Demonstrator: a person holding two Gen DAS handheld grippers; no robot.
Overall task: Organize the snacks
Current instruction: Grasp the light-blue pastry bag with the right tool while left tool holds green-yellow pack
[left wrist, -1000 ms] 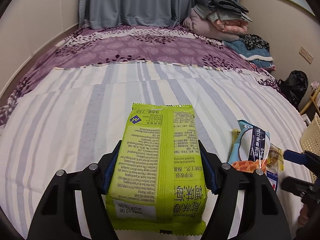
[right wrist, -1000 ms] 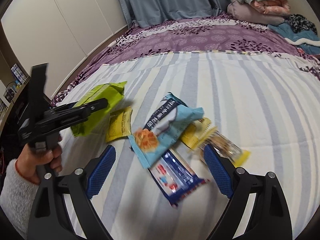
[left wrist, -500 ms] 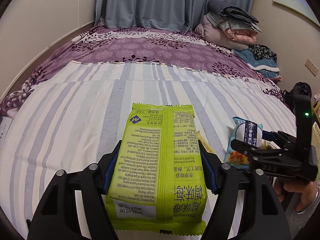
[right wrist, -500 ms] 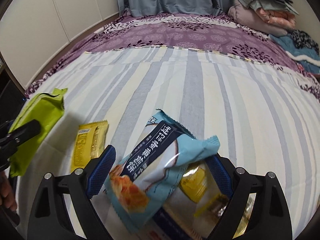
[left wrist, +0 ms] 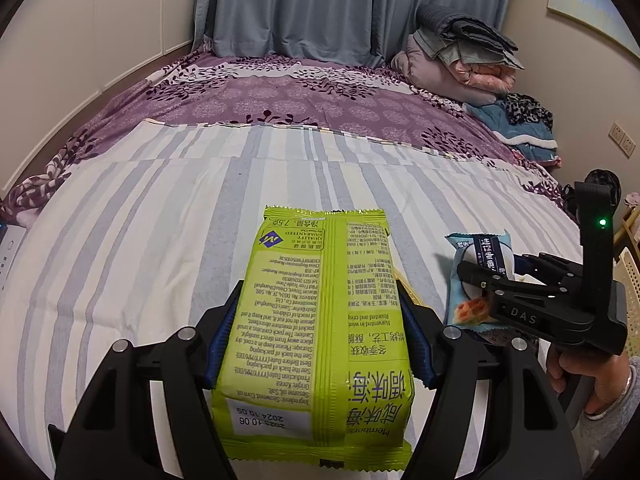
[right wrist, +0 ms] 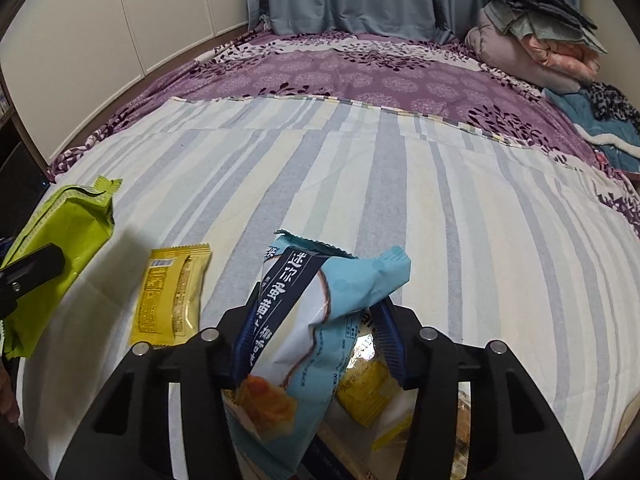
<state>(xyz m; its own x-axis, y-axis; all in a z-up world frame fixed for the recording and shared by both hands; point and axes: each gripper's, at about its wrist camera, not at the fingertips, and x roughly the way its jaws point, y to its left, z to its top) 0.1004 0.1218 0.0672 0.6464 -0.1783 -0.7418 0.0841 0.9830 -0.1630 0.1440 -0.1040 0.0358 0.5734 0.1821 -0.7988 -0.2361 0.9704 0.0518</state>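
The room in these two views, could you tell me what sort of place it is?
Most likely a bedroom: a bed with a striped sheet, folded quilts stacked at its far corner, and drawn curtains behind.

Striped bed (left wrist: pixel 160 216) with purple floral cover (left wrist: pixel 280 96), blue-grey curtains (left wrist: pixel 320 8), folded bedding pile (left wrist: pixel 460 60), cream walls (left wrist: pixel 80 40)

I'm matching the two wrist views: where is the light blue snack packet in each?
Left wrist: light blue crinkly plastic snack packet at right edge, mid-height, behind the right gripper.
Right wrist: bottom centre, squeezed between the fingers.
Shared landmark: folded blanket pile.
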